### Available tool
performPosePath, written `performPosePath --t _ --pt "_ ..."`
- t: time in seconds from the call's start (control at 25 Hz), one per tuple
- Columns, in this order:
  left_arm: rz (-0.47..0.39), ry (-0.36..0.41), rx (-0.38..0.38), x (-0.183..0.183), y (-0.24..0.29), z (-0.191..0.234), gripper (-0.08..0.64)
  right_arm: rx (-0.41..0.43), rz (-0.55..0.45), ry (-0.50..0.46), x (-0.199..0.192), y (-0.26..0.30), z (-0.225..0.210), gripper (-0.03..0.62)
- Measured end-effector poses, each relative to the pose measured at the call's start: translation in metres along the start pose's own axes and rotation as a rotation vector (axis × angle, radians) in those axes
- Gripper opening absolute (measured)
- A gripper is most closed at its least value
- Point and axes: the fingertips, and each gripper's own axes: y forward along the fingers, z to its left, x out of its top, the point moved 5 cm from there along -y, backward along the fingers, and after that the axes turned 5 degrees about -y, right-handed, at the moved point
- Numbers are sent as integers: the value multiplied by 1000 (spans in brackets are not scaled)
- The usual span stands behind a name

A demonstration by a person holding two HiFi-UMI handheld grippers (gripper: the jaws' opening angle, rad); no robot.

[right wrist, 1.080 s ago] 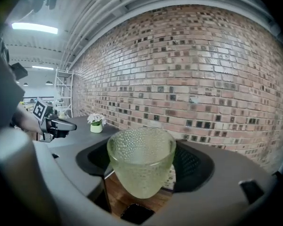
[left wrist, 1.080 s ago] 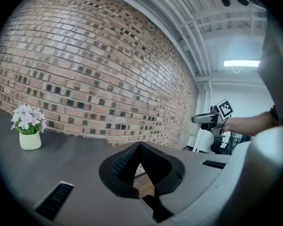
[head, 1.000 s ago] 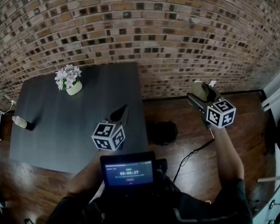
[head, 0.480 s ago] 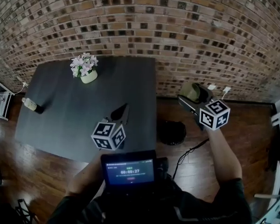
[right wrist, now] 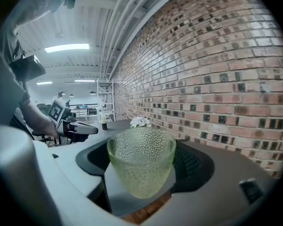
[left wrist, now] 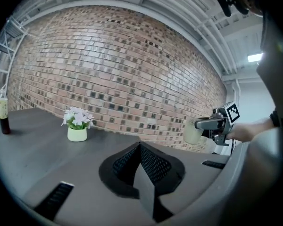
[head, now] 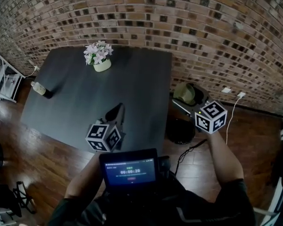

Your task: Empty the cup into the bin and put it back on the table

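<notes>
A pale green bumpy glass cup (head: 184, 92) stands upright between the jaws of my right gripper (head: 187, 100), which is shut on it. In the head view it hangs off the table's right edge, just above a round black bin (head: 180, 132) on the floor. In the right gripper view the cup (right wrist: 141, 161) fills the middle and I see nothing inside it. My left gripper (head: 115, 114) hovers over the near part of the dark grey table (head: 141, 86), its jaws shut and empty. The left gripper view shows the cup (left wrist: 192, 131) to the right.
A small pot of pink flowers (head: 101, 59) stands at the table's far side, and a small bottle (head: 40, 89) near its left edge. A brick wall (head: 188, 27) runs behind. A black cable (head: 191, 152) lies on the wood floor beside the bin.
The right gripper has carried the cup left, from right of the bin to above it, close to the table's edge. The head view has swung. The left gripper has stayed put.
</notes>
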Motion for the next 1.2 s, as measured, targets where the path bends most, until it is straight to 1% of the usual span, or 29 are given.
performPosePath --t 0.12,0.4,0.52,0.68,0.76,0.84,1.2 --pt "-5 3 49 -3 -15 9 3 72 2 -16 1 15 17 393" --pt "-25 -2 191 -8 -66 30 3 298 -39 -45 6 58 78 393" --pt "-38 -1 223 -10 -88 35 3 371 -47 -58 7 75 107 393" --pt "-66 -1 253 -11 -118 50 3 464 -43 -49 4 94 157 393" --pt "-74 -5 273 -10 -129 62 3 506 -41 -74 4 102 182 393" --pt "-79 -14 287 -12 -141 73 3 533 -42 -90 6 109 202 393" --pt "-107 -40 318 -6 -179 117 3 557 -36 -102 25 146 250 394"
